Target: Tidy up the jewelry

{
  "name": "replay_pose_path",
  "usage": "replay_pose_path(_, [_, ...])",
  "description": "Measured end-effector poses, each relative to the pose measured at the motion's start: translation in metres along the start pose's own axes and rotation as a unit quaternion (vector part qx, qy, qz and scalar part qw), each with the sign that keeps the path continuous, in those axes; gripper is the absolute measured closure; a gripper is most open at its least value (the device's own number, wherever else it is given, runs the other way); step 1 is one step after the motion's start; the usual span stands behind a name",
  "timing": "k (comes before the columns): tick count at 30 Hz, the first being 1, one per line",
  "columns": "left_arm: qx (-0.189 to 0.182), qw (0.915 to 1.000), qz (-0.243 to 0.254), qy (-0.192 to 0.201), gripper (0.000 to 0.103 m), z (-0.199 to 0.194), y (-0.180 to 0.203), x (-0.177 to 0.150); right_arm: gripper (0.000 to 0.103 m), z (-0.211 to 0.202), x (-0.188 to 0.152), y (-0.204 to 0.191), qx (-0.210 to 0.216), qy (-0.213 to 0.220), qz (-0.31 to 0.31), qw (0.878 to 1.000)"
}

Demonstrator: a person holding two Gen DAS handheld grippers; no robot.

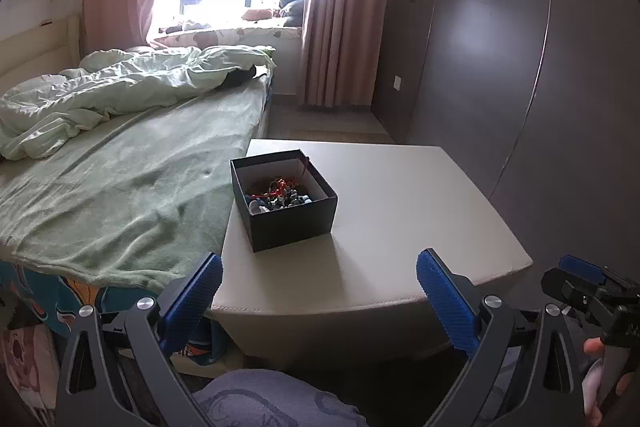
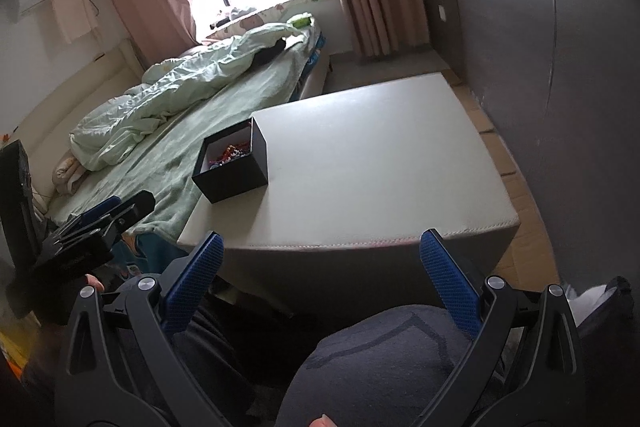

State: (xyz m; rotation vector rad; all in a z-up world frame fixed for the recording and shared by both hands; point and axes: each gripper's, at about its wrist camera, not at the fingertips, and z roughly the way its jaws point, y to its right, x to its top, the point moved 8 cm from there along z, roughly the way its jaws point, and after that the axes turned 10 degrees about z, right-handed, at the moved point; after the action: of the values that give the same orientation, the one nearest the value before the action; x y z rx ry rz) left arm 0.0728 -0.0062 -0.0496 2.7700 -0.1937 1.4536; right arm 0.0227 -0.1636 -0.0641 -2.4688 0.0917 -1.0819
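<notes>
A black open box (image 1: pixel 290 211) stands on the left part of a beige table (image 1: pixel 400 227). It holds a tangle of red, blue and white beaded jewelry (image 1: pixel 280 197). The box shows too in the right wrist view (image 2: pixel 236 173), with the jewelry (image 2: pixel 230 153) inside. My left gripper (image 1: pixel 320 291) is open and empty, held back before the table's near edge. My right gripper (image 2: pixel 320 267) is open and empty, also short of the near edge of the table (image 2: pixel 360 167). Each gripper shows in the other's view: the right one (image 1: pixel 588 283), the left one (image 2: pixel 104 215).
A bed with a green sheet (image 1: pixel 120 179) and a crumpled quilt (image 1: pixel 120 87) adjoins the table's left side. A dark wardrobe (image 1: pixel 520 67) stands to the right. The person's knees (image 2: pixel 380 359) are below the grippers. A window with pink curtains (image 1: pixel 340 7) is at the back.
</notes>
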Motion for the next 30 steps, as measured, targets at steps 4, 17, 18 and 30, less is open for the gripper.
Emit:
replay_pose_path(4, [0.003,0.9998,-0.018,0.006,0.009,-0.005,-0.005,-0.003,0.005,-0.004,-0.002,-0.003,-0.005,0.011,-0.008,1.0])
replay_pose_path(17, [0.019,0.9995,-0.022,0.016,0.009,-0.012,-0.006,-0.003,0.005,-0.007,-0.001,0.006,-0.01,0.019,0.009,1.0])
replay_pose_path(18, [0.019,0.9995,-0.02,0.016,0.009,-0.012,-0.005,-0.003,0.005,-0.007,-0.001,0.006,-0.011,0.02,0.008,1.0])
replay_pose_path(30, [0.019,0.9992,-0.029,0.02,0.009,-0.011,-0.008,-0.003,0.005,-0.007,-0.001,0.005,-0.011,0.021,0.009,1.0])
